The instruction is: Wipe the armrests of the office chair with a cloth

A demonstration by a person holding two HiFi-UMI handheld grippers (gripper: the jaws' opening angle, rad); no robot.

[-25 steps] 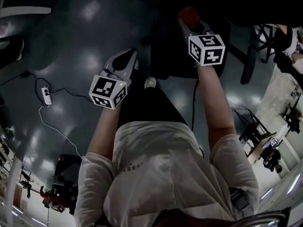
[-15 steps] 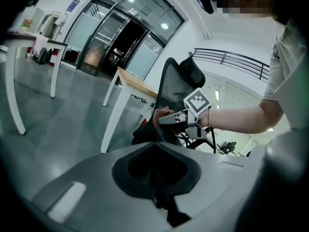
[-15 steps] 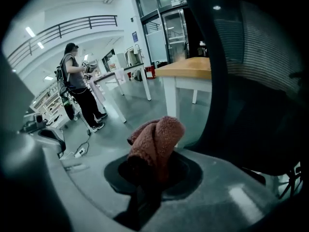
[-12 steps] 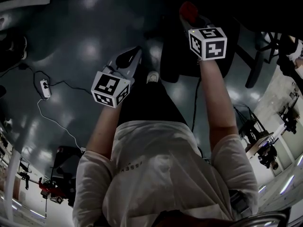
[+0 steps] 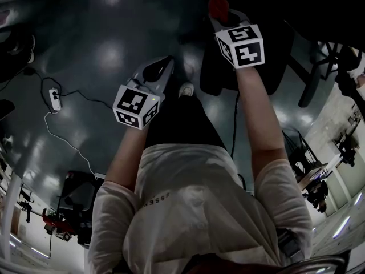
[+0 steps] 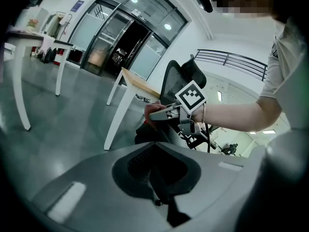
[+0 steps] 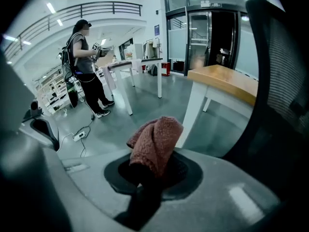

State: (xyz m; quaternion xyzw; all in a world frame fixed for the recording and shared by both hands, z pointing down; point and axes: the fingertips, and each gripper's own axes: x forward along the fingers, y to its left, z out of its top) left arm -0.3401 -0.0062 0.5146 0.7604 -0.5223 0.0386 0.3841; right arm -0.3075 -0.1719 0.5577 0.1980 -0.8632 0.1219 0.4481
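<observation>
Nearest the head view, a pale shirt [image 5: 194,204] is seen from above, with both bare forearms stretched forward from it. The left gripper [image 5: 161,67] is held low beside the person's leg, and its jaws are seen pressed together with nothing between them. A light shoe [image 5: 185,88] shows just past it on the dark, glossy floor [image 5: 102,39].

The right gripper [image 7: 144,175] is held further forward and higher. Its jaws are closed on a reddish-pink cloth [image 7: 155,141], which is bunched and stands up out of the grip in a folded lump. In the head view this cloth is seen over the dark shape of the office chair [image 6: 176,79]. Whether it touches an armrest cannot be told, since the chair is lost in shadow there. In the left gripper view the cloth is seen held in front of the chair's mesh back, and in the right gripper view that back fills the right edge.

A white power strip [image 5: 55,100] with its cable lies on the floor well to the left. Beyond the chair a table [image 7: 222,79] with a wooden top and white legs is seen. Further off another person [image 7: 84,64] stands on the floor, and glass doors [image 6: 120,37] close the room behind.
</observation>
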